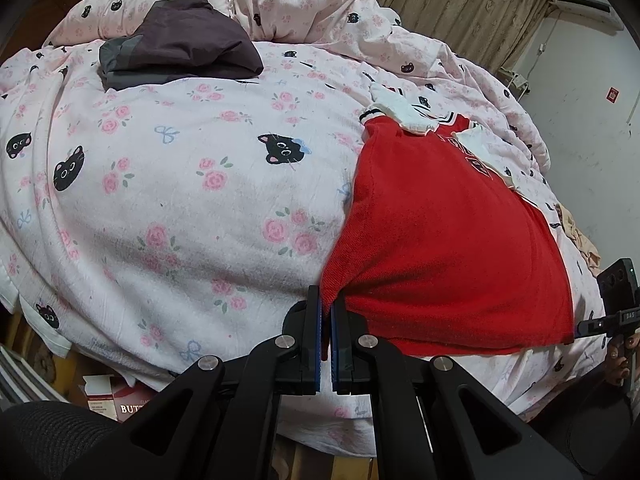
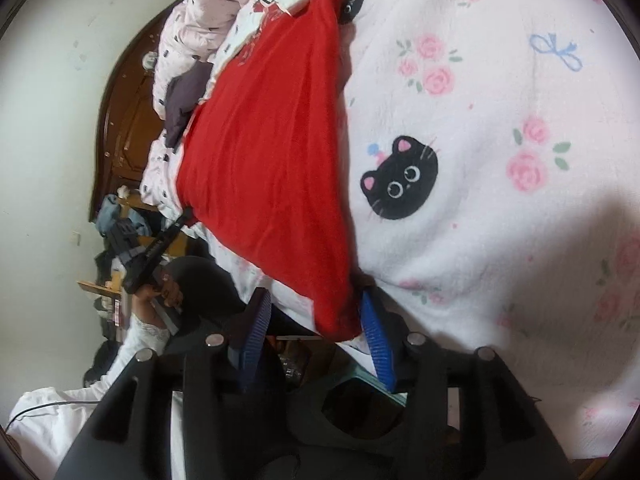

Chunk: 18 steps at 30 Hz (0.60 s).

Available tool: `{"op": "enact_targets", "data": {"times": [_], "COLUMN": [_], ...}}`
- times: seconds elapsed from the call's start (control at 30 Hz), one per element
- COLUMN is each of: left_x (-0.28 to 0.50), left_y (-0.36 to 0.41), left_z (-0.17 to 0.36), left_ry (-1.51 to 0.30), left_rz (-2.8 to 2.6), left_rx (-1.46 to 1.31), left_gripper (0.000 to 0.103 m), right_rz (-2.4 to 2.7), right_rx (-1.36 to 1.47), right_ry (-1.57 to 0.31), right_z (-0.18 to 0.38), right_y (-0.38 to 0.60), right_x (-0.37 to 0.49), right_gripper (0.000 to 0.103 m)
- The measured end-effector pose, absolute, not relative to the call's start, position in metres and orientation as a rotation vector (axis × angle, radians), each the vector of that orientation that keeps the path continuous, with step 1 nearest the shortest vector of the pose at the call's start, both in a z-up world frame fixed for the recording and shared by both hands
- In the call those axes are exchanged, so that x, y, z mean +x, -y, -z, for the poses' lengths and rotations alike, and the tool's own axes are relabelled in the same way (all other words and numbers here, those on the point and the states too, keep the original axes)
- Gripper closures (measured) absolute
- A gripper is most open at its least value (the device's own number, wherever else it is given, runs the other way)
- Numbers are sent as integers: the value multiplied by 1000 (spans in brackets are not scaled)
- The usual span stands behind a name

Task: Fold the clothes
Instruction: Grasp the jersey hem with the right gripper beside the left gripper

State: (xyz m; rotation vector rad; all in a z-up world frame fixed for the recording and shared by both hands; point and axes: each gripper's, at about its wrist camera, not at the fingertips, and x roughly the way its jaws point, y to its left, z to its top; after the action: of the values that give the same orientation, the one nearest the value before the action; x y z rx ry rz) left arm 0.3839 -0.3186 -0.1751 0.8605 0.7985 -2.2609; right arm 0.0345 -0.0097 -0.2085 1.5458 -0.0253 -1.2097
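**Red shirt lying on the bed, one corner pinched**

The red shirt (image 1: pixel 448 240) is lying flat on the bed's pink cat-print sheet (image 1: pixel 180 200), filling the right of the left wrist frame. The left gripper (image 1: pixel 326 320) is pinching together on the shirt's near left corner at bottom centre. In the right wrist frame the right gripper (image 2: pixel 316 312) is standing apart, the shirt's other near corner (image 2: pixel 336 316) hanging between its blue pads (image 2: pixel 376 328). A folded dark garment (image 1: pixel 180 44) is sitting at upper left
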Motion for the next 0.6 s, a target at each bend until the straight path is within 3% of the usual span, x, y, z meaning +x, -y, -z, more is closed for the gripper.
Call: {"op": "enact_targets", "data": {"times": [0.23,0.3,0.33,0.37,0.6], "left_x": [383,384,384,384,390], "left_y": [319,319,319,319,318], "left_z": [177,178,178,178,172], "left_ry": [-809,-824,-829,-831,-851], "left_rz": [2257,2258,2259,2262,2284], "left_rx": [878,887,891,895,871], "left_gripper": [101,101,101,101,101], "right_rz": [1195,1177,1168,1157,1118], "right_rx": [1577,1580,1581,1582,1504], "right_ry": [-1,-2,-3,-4,88], "right_z": [217,219,220,221,202], "right_y": [19,22,24,25,21], "right_x": [38,40,41,42,45], "right_gripper": [55,64,86,98,98]}}
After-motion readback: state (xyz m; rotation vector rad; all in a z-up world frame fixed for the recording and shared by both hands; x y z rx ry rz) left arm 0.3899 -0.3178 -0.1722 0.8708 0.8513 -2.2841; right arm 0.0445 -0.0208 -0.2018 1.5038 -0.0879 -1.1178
